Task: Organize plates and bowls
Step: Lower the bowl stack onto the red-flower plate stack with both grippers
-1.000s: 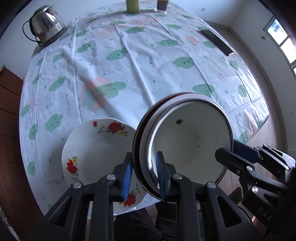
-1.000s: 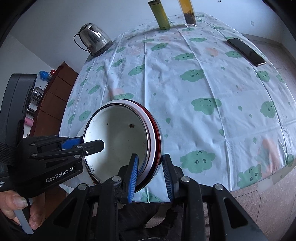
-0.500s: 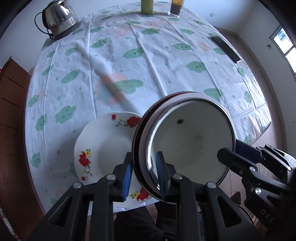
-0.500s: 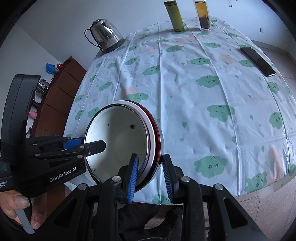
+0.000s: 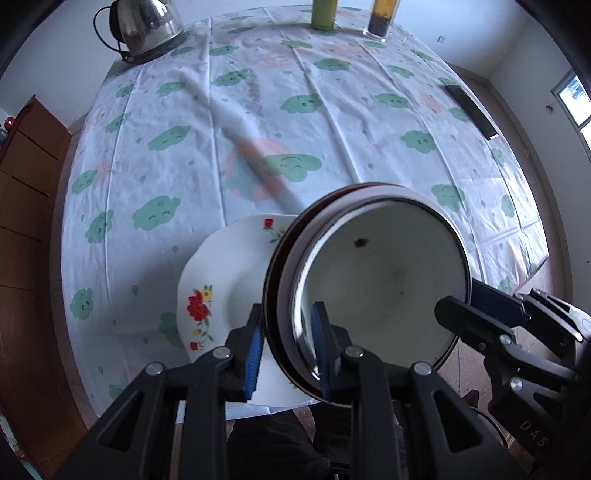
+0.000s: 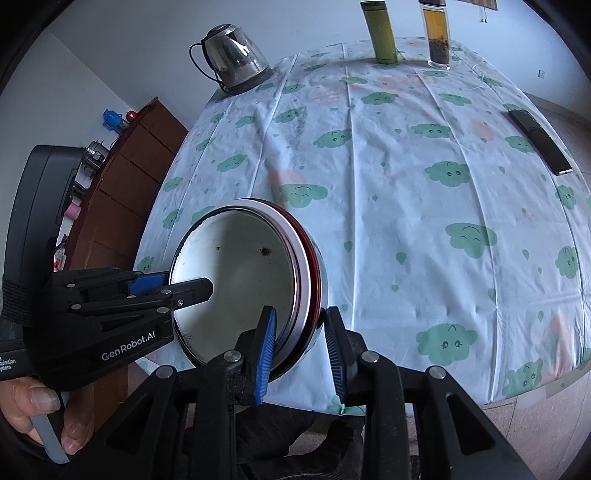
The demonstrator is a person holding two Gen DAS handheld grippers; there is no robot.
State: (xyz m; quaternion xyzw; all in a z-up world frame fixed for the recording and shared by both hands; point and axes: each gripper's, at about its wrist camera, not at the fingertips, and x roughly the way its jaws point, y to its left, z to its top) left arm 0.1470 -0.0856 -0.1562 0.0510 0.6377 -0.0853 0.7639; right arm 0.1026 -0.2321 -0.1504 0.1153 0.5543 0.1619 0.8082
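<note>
A nested stack of bowls (image 5: 380,280), white enamel inside with a dark red outer one, hangs tilted above the table's near edge. My left gripper (image 5: 288,332) is shut on its near rim. My right gripper (image 5: 469,302) is clamped on the opposite rim. In the right wrist view the bowl stack (image 6: 236,273) sits between the blue pads of my right gripper (image 6: 301,321), and my left gripper (image 6: 181,282) grips it from the left. A white flowered plate (image 5: 221,280) lies on the cloth, partly under the stack.
The table (image 5: 155,155) wears a cloud-print cloth. At its far side stand a kettle (image 6: 232,55), a green flask (image 6: 382,33) and a glass tea bottle (image 6: 437,37). A phone (image 6: 539,146) lies at the right edge. A wooden cabinet (image 6: 129,173) stands left. A hand (image 6: 33,417) holds the left gripper.
Both grippers have carried the bowl stack sideways to the left along the near edge. The flowered plate now lies further under the stack. Neither grip has changed.
</note>
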